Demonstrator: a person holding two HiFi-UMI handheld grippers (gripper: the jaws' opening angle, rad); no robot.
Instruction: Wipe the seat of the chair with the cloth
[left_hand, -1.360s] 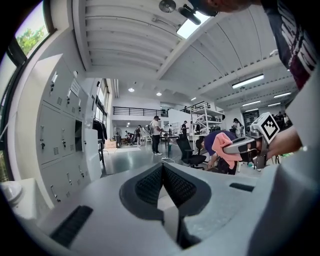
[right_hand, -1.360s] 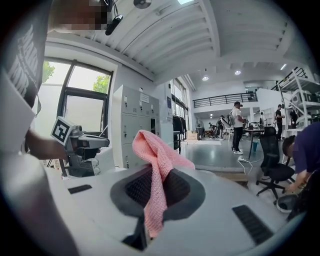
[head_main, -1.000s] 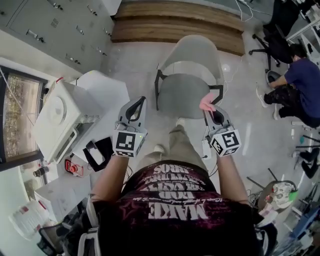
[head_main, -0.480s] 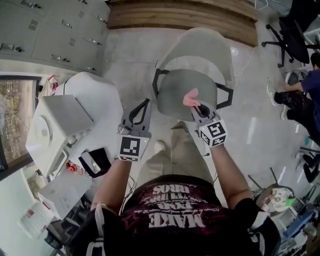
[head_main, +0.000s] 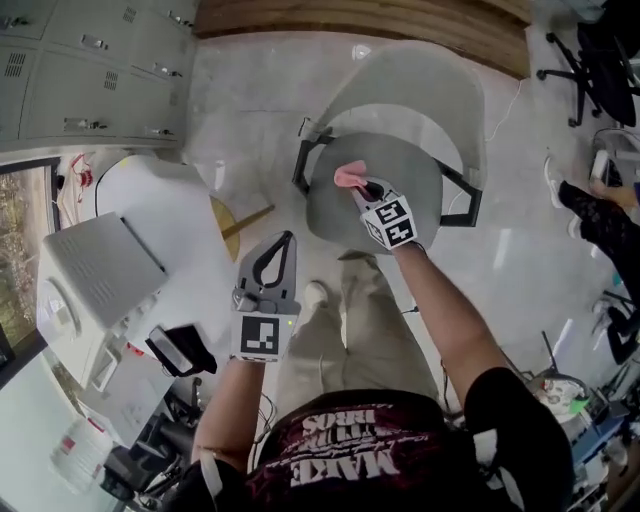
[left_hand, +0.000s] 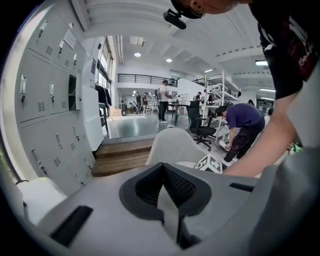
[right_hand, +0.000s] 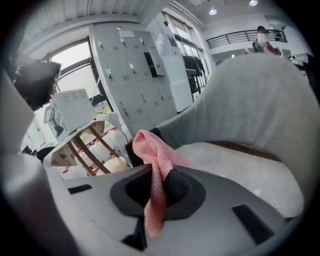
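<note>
Right gripper (head_main: 368, 188) (right_hand: 159, 187): jaws clenched on the cloth (head_main: 349, 176) (right_hand: 152, 155), which runs up through the gap between them; in the right gripper view the cloth's long axis lies along the jaw line, from 6 o'clock up to 11 o'clock; the bunched free end stands clear of the jaw tips and points to 11 o'clock, while the short tail hangs back toward the camera; in the head view the free end points from the tips toward 10 o'clock

Cloth position: over the seat (head_main: 340, 220) of the chair (head_main: 420, 90), near its middle and slightly to the 9 o'clock side; contact between cloth and seat cannot be told

Seat edges: the outline is rounded; the backrest (right_hand: 260, 100) wraps the far side from about 10 o'clock round to 3 o'clock; black arms (head_main: 300, 165) stand at 9 o'clock and 3 o'clock; the 6 o'clock edge is open, facing the person's legs (head_main: 360, 320); bare seat surface lies open at 3 o'clock and 6 o'clock of the right gripper

Left gripper (head_main: 272, 255) (left_hand: 162, 172): jaws closed tip to tip with nothing between them; it hangs at 7 o'clock of the seat, well apart from the chair, over the floor (head_main: 250, 120)

Surroundings: lockers (head_main: 90, 70) at 10 o'clock; a wooden step (head_main: 380, 20) at 12 o'clock beyond the chair
</note>
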